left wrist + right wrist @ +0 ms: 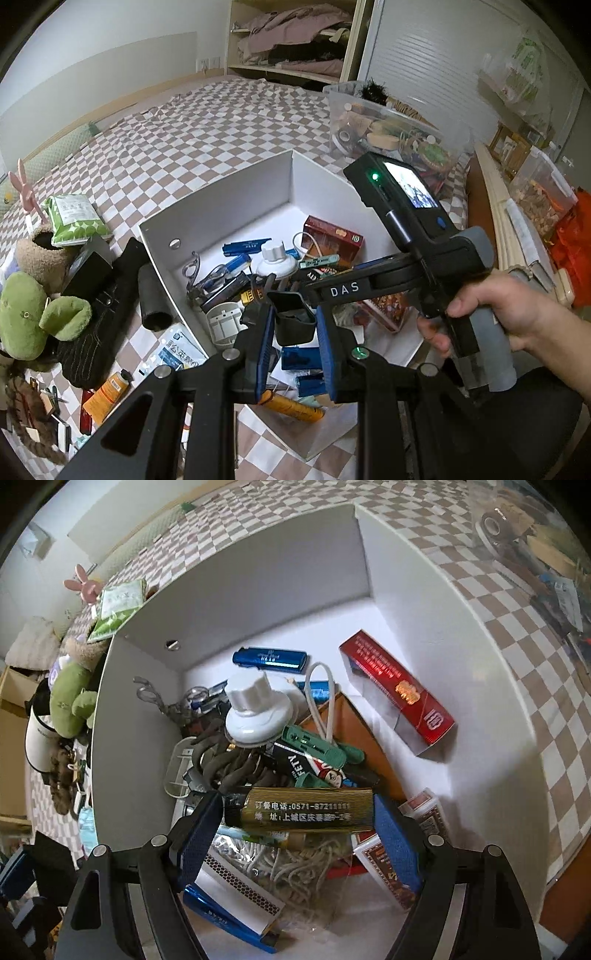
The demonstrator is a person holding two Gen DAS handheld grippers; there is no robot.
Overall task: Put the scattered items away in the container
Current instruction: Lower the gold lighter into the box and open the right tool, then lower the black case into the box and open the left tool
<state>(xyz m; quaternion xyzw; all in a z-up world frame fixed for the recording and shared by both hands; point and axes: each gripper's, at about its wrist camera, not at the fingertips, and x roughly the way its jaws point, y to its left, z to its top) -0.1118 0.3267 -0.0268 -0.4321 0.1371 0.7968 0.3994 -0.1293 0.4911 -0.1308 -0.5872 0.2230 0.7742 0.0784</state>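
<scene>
Right wrist view: gold-and-black lighter (303, 808) clamped endwise between right gripper (295, 834) jaws, poised over the clutter near the front wall of the white box (258, 590) on the bed. Likely mid-deposit; next, parting the jaws. Left gripper (293, 325) clamped on a small black holder (293, 314), over the box's near edge.
</scene>
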